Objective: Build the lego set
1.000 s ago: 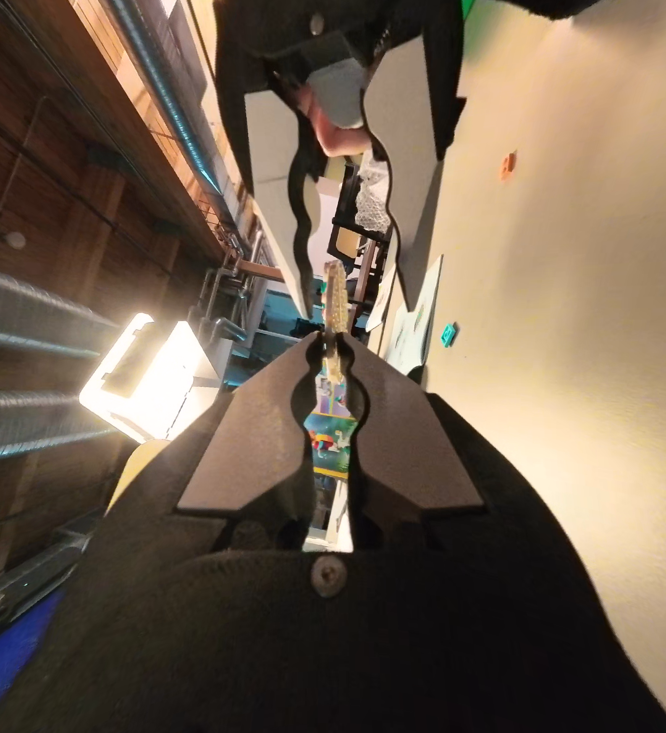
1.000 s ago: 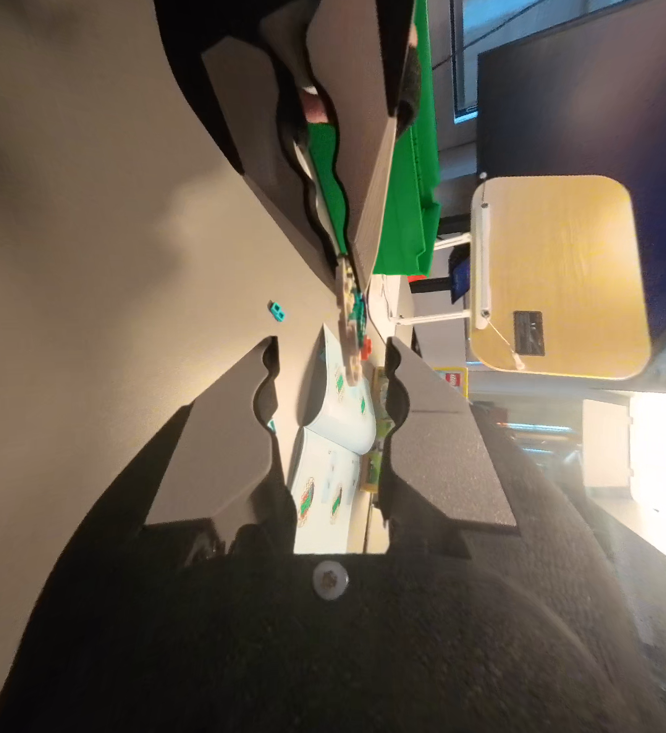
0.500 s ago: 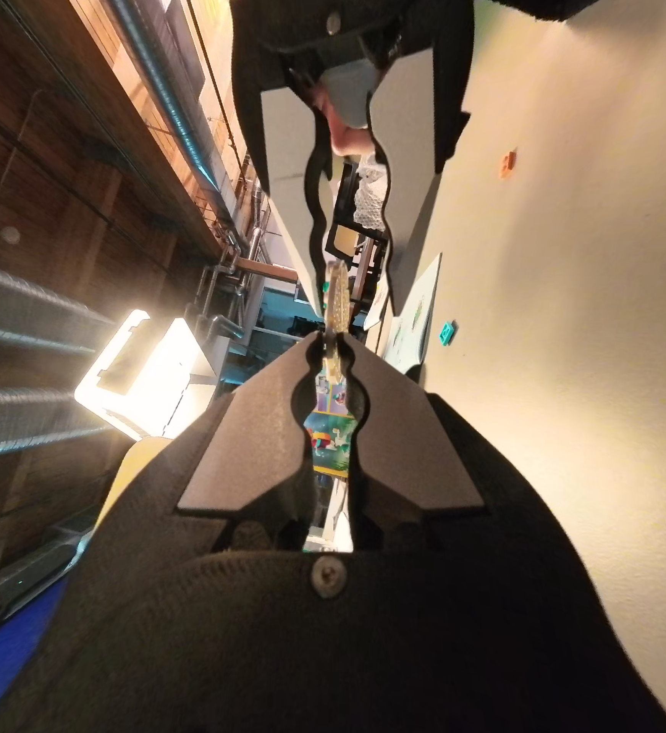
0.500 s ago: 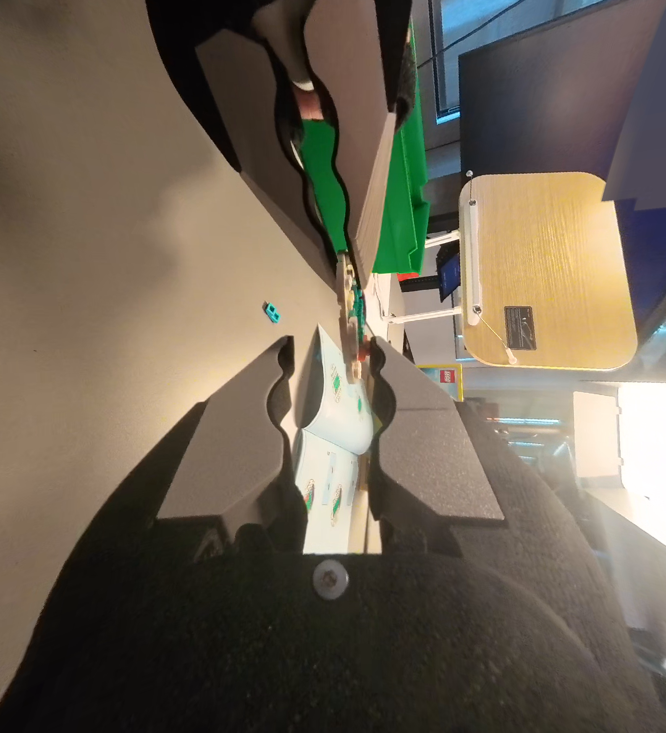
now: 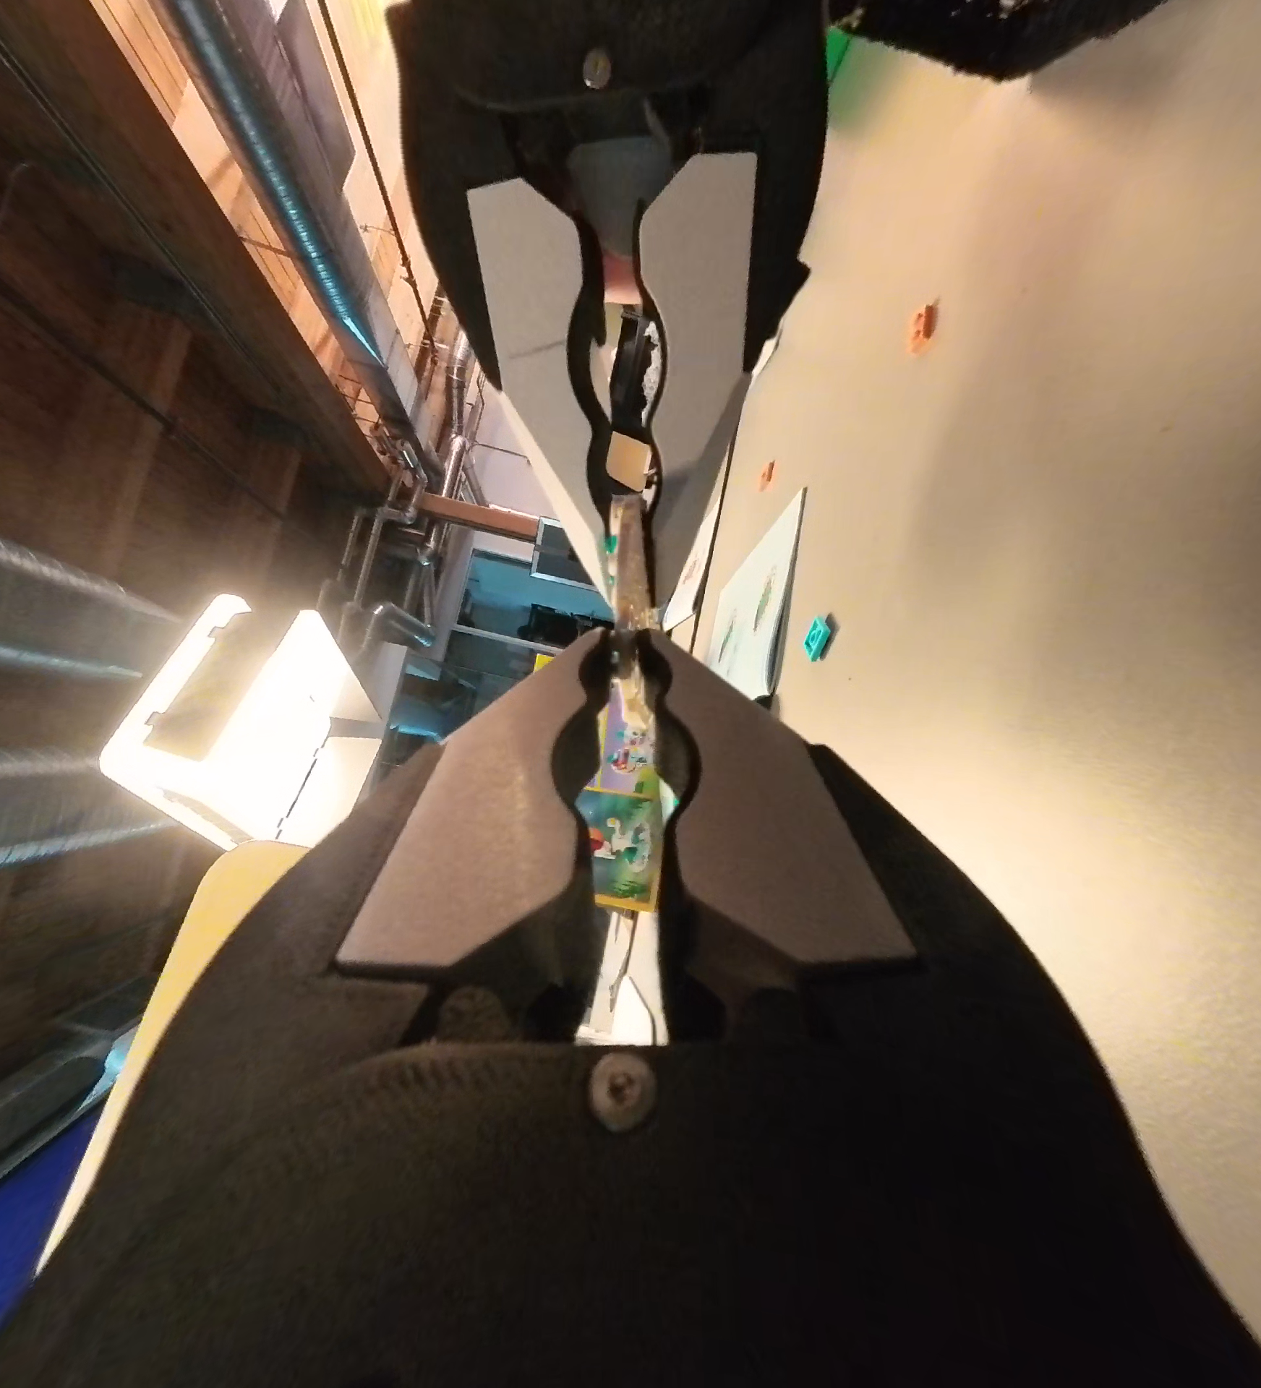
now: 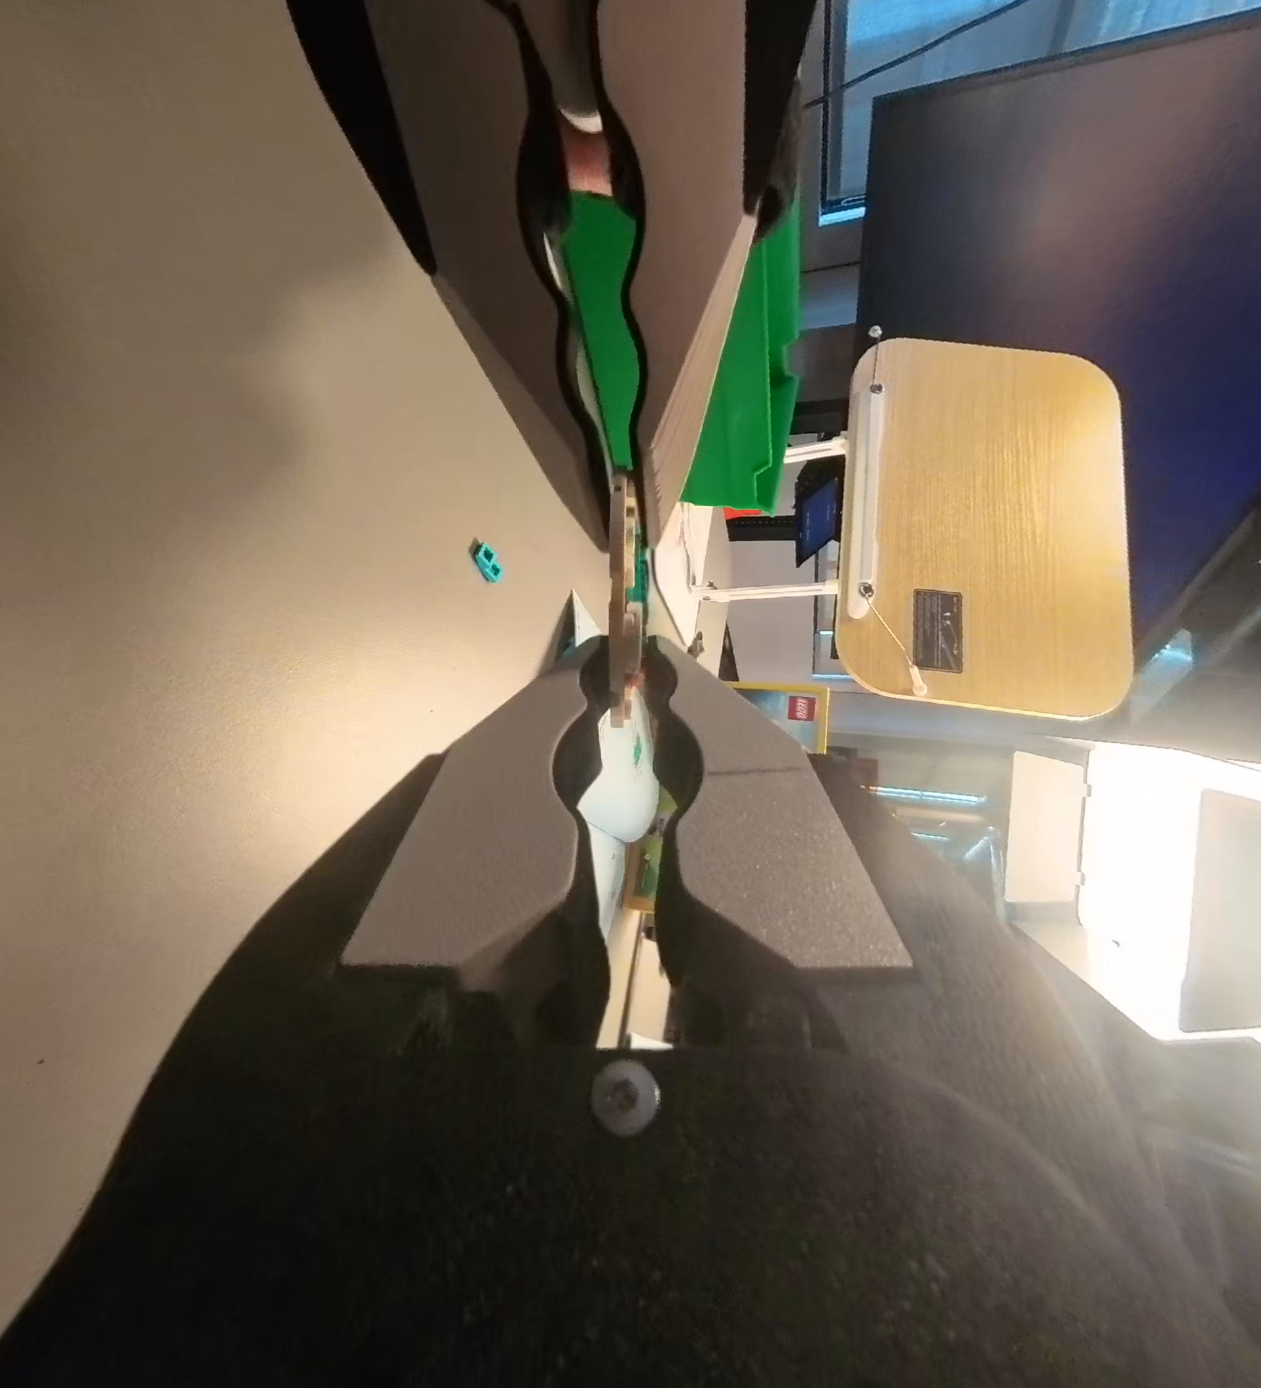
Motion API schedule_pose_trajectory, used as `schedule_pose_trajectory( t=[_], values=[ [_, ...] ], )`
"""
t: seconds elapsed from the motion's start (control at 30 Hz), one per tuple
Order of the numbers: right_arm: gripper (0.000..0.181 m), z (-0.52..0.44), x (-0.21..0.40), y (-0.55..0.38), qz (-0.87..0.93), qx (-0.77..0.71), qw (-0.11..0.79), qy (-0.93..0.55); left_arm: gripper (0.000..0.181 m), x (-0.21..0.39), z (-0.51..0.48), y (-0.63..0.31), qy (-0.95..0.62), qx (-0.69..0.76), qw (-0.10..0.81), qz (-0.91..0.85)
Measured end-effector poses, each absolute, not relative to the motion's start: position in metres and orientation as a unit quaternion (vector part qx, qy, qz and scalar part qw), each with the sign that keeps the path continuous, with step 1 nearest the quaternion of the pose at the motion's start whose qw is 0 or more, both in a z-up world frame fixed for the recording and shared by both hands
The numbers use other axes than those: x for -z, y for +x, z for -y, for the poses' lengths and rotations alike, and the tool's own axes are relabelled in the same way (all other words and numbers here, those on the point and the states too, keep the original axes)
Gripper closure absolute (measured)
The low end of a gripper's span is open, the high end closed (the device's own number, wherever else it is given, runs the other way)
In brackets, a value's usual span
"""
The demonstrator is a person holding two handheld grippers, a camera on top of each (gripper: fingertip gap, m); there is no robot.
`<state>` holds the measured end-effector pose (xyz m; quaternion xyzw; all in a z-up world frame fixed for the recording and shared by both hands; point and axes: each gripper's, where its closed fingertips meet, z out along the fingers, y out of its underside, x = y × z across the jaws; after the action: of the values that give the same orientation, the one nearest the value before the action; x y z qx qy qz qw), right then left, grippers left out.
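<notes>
A thin tan lego plate with small teal pieces on it is held edge-on between both grippers, above the beige table. My left gripper is shut on its near end. My right gripper faces it from the far side and is shut on the other end. In the right wrist view, the right gripper pinches the tan plate, and the left gripper grips its far end. A loose teal brick lies on the table; it also shows in the right wrist view.
An open instruction booklet lies on the table below the plate. Two orange bricks lie farther off. A lego box shows between my left fingers. A green bin and a wooden chair stand past the table. My left and right fingertips are right by each other.
The right gripper, open a second ago, has moved in and shut on the free end of the tan plate. The left gripper has kept its hold.
</notes>
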<state>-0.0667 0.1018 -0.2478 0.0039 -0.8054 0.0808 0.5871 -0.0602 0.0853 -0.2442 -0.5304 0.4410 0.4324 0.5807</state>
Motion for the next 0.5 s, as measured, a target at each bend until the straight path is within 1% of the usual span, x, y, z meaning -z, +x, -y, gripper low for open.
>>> schedule_pose_trajectory(
  t=[0.17,0.27,0.3,0.37,0.4,0.43,0.5],
  values=[
    [0.175,-0.103,0.250,-0.066,0.811,-0.072,0.580,0.008,0.176,0.246,-0.086,-0.060,-0.533,-0.429,0.578,-0.443],
    [0.174,-0.104,0.250,-0.066,0.814,-0.114,0.569,-0.016,0.175,0.246,-0.087,-0.058,-0.543,-0.401,0.596,-0.435],
    [0.175,-0.104,0.251,-0.065,0.816,-0.141,0.560,-0.033,0.172,0.243,-0.087,-0.057,-0.547,-0.383,0.611,-0.425],
    [0.175,-0.101,0.251,-0.060,0.820,-0.211,0.529,-0.062,0.151,0.246,-0.087,-0.052,-0.570,-0.328,0.624,-0.421],
    [0.175,-0.099,0.249,-0.058,0.818,-0.244,0.517,-0.070,0.144,0.250,-0.088,-0.051,-0.585,-0.304,0.623,-0.420],
    [0.175,-0.096,0.247,-0.054,0.816,-0.271,0.505,-0.070,0.142,0.253,-0.089,-0.051,-0.593,-0.295,0.620,-0.420],
    [0.175,-0.092,0.244,-0.049,0.811,-0.305,0.495,-0.067,0.149,0.253,-0.089,-0.049,-0.590,-0.283,0.627,-0.423]
  ],
)
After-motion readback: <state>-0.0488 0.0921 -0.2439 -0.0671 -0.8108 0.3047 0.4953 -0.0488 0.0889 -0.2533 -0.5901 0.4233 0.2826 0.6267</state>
